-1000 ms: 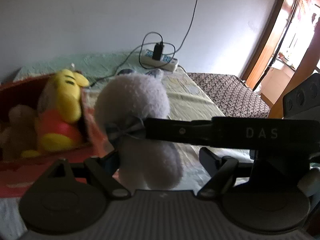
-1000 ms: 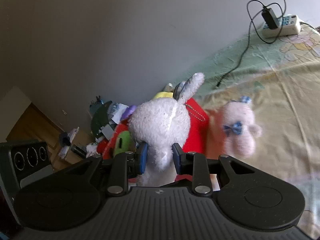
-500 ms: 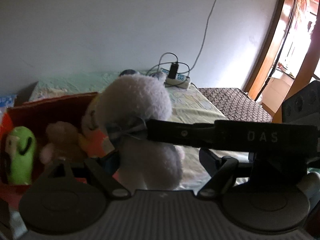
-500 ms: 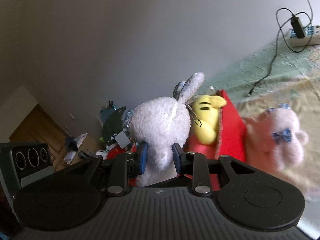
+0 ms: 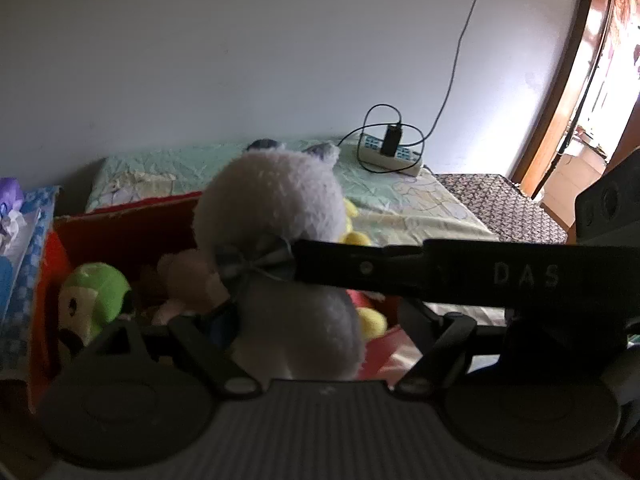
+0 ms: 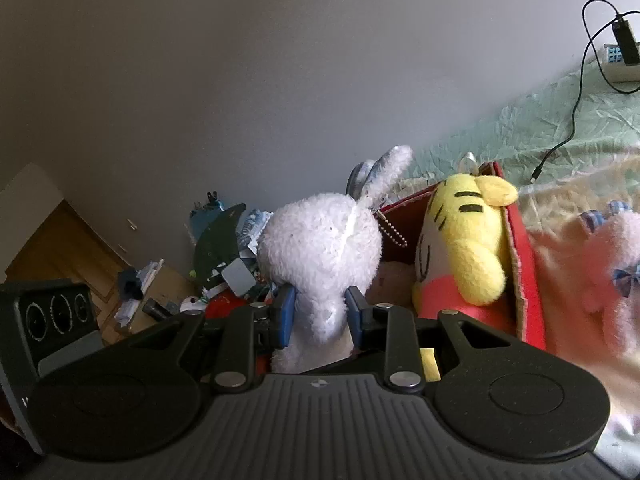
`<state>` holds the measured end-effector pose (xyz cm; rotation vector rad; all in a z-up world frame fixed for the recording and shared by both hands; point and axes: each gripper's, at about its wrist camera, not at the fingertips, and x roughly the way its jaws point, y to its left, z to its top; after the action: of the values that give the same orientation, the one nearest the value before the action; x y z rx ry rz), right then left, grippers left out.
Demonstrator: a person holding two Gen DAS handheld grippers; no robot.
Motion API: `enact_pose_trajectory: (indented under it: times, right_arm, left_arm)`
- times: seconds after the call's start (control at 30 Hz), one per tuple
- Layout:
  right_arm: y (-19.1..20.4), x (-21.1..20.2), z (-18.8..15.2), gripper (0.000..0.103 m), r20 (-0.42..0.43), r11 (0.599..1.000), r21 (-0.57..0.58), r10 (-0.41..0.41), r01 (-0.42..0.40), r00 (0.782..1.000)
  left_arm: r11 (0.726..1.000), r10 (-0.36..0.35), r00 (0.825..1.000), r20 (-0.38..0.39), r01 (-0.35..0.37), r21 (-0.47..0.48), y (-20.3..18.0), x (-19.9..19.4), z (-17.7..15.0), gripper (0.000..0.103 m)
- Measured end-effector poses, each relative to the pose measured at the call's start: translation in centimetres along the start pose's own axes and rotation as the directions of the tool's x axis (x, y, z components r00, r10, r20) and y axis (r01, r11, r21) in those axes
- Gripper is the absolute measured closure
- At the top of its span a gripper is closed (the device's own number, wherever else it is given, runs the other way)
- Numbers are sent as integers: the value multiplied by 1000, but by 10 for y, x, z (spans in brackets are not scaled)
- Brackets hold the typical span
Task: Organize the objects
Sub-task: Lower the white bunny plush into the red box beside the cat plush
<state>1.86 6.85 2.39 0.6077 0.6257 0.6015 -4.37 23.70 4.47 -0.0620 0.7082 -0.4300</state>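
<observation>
The right gripper pinches the white rabbit, the left gripper clamps the pink plush; release both only when fully above the red box.

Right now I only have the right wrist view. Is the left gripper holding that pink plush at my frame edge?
Observer: Yes. The left gripper is closed on the pink plush, below its blue bow.
Operator: Before I drop the white bunny, what is in the red box besides the yellow toy?
Observer: A green plush sits at the end of the box that your bunny hides.
</observation>
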Motion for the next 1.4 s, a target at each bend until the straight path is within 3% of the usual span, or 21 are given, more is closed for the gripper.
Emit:
enact_pose_trajectory:
  times: [0.5, 0.87, 1.4]
  right_arm:
    - [-16, 36, 2, 72, -87, 992, 21, -123, 125, 989]
    - [-21, 61, 0, 72, -151, 989, 11, -144, 148, 978]
    - [-25, 52, 3, 72, -155, 989, 28, -136, 142, 978]
  left_arm:
    - [998, -40, 995, -88, 35, -57, 39, 45, 1, 23]
    - [998, -30, 990, -138, 21, -65, 45, 64, -6, 23]
    - [998, -26, 987, -158, 16, -68, 39, 68, -5, 23]
